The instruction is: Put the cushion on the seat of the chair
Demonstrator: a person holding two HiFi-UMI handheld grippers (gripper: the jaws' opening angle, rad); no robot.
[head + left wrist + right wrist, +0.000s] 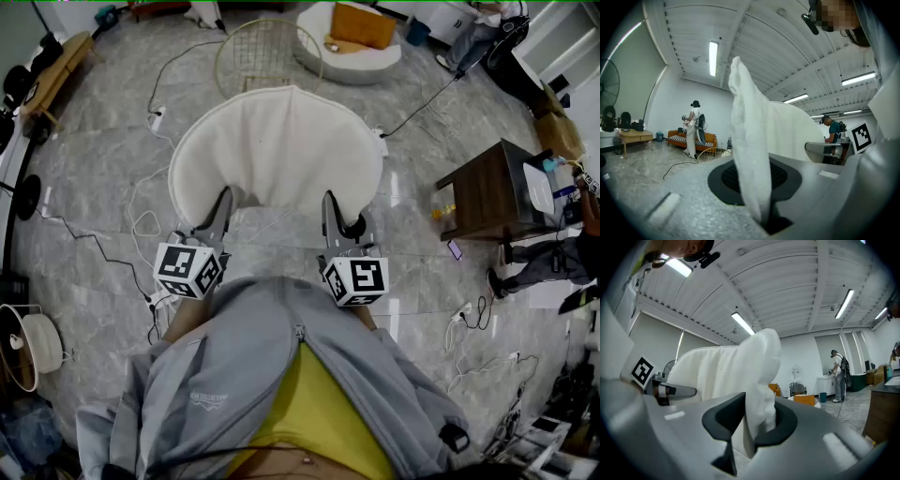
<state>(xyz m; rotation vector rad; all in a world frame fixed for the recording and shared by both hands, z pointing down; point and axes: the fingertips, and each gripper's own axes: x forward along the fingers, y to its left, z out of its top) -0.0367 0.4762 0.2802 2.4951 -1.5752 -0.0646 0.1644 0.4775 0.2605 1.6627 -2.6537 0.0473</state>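
**Head view.** The white cushion (277, 150) hangs in the air in front of the person, spread flat and wide above the grey marble floor (103, 178). The left gripper (222, 204) and the right gripper (329, 210) each bite its near edge, 1 at either side, both pointing level and away from the body. The chair (265, 56), a gold wire frame, stands beyond the cushion's far edge and well apart from it; its seat is bare. A dark wooden side table (487, 192) stands to the right, and cables (141, 225) trail across the floor at the left.

**Left gripper view.** The 2 jaws are closed on a fold of the cushion (750, 154), which rises upright from the pinch and fills the middle of the picture. The right gripper's metal finger (825, 147) shows past the fabric at the right. In the background a person (695, 129) stands in front of an orange sofa (679, 139).

**Right gripper view.** The jaws are clamped on the cushion's edge (757, 380), the fabric bunched between the dark pads (719, 416). The left gripper (670, 391) shows at the left, against the same cushion. A 2nd person (839, 376) stands far off at the right.
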